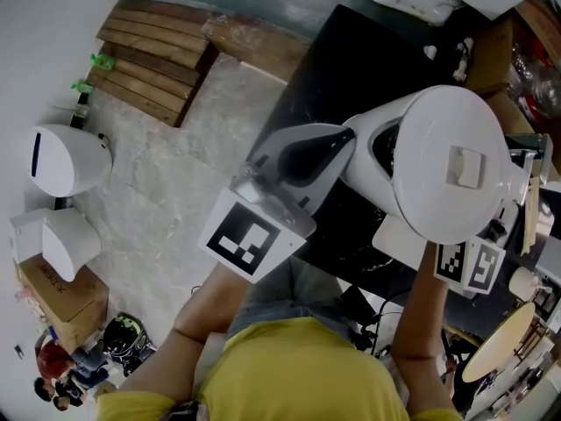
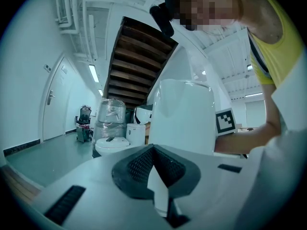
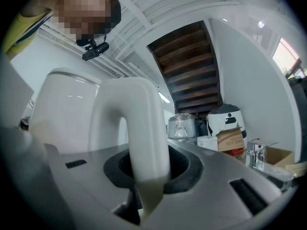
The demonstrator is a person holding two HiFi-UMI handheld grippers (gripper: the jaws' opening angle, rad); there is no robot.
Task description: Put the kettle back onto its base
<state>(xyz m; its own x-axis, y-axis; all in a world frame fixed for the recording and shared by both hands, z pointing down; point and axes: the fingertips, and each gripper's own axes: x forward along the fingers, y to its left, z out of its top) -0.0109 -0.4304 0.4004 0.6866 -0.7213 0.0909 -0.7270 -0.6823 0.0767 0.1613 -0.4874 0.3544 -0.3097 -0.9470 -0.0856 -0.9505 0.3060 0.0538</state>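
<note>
A lab or workshop space in a large building is indicated, not a home: a wooden staircase (image 2: 136, 61) is seen from below against white walls, strip lights (image 2: 93, 73) and pipes (image 2: 67, 8) are run along a high ceiling, and a door (image 2: 53, 110) is set in the far left wall. A bare stone-look floor (image 1: 175, 191) is cluttered at the left with white appliances (image 1: 66, 159) and a cardboard box (image 1: 57, 298). A plastic-wrapped appliance (image 2: 111, 119) is stored under the stairs, and a black table (image 1: 351, 60) is flanked at the far right by more boxes (image 1: 491, 55).
</note>
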